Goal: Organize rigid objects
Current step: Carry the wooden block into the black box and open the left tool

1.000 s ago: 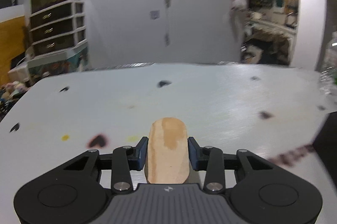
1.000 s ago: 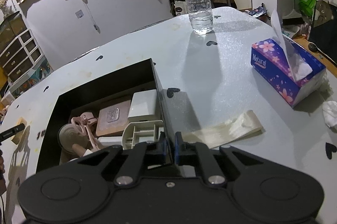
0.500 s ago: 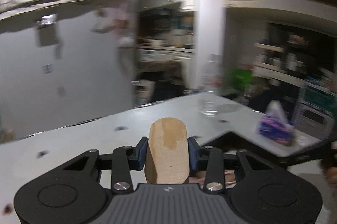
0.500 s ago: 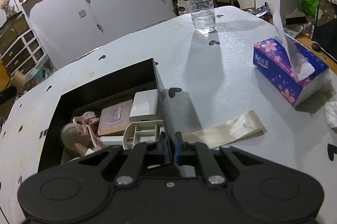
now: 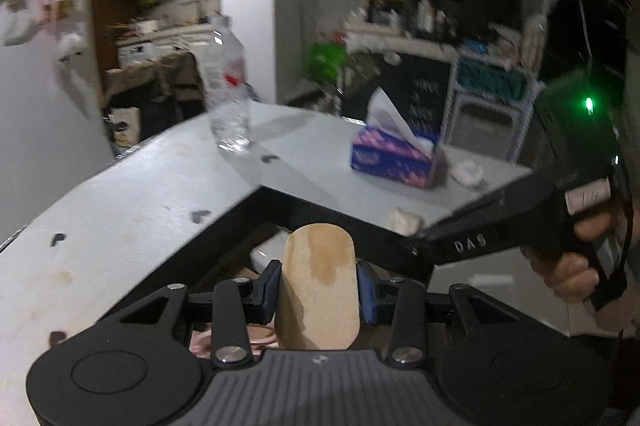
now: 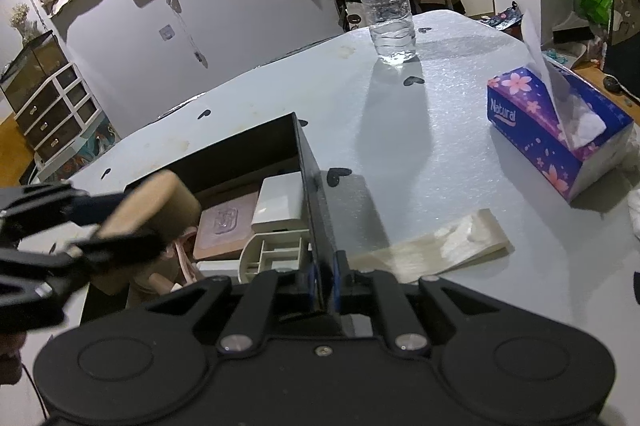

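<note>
The black box (image 6: 308, 185) on the surface (image 6: 400, 129) holds a white block (image 6: 280, 203) and a pink tile (image 6: 228, 222). Your left gripper (image 5: 318, 284) has its jaws clamped on the wooden piece (image 5: 318, 290) over the box. Your right gripper (image 6: 323, 282) pinches the box wall; deeper things are hard to see

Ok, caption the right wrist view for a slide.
Right gripper clamps the black box wall while the left gripper carries a wooden block over it.
</note>
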Demonstrator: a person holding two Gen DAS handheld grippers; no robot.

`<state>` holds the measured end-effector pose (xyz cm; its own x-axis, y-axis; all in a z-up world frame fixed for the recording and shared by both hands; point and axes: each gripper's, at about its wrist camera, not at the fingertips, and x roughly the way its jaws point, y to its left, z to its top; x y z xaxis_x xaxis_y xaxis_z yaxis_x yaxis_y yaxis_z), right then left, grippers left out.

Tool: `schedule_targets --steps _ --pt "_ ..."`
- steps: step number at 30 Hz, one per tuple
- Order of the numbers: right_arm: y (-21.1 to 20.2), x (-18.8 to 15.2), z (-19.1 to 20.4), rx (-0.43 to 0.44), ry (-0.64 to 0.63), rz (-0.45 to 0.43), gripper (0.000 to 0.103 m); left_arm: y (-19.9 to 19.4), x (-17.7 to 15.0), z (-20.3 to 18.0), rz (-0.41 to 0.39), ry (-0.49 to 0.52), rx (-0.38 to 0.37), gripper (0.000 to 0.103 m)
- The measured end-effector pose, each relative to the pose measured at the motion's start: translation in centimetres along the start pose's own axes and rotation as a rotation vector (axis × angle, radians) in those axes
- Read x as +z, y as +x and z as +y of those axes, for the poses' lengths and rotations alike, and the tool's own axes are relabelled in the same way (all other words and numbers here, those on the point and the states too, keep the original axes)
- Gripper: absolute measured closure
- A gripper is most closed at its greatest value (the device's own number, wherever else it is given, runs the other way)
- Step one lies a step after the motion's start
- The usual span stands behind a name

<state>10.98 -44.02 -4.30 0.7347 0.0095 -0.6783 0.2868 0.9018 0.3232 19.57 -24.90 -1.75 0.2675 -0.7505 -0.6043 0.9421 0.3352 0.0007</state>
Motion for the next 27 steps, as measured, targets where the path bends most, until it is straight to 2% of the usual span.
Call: schedule_targets --steps 8,12,13,15,18,27 --pt "0.0 -0.1 -0.3 0.016 0.008 -0.003 0.093 2.2 0.5 -1.3 0.097 0.130 -0.093 0.063" --pt "0.0 -0.1 -0.4 0.022 0.015 -0.003 0.093 3.2 0.7 -1.5 0.141 0.122 -0.139 0.061" --pt "0.0 -0.1 -0.4 0.023 0.016 -0.003 0.093 3.2 0.8 -1.5 0.143 0.112 -0.133 0.059" --pt "0.0 -0.1 -0.4 0.024 0.018 -0.004 0.093 3.2 0.8 -1.4 0.143 0.099 -0.112 0.046" --pt "0.0 -0.1 -0.5 0.026 0.020 -0.004 0.092 3.0 0.9 -0.7 0.140 0.056 -0.101 0.037" --pt "0.0 -0.1 -0.5 0.025 0.022 -0.004 0.092 2.0 0.9 -0.2 0.144 0.033 -0.094 0.032"
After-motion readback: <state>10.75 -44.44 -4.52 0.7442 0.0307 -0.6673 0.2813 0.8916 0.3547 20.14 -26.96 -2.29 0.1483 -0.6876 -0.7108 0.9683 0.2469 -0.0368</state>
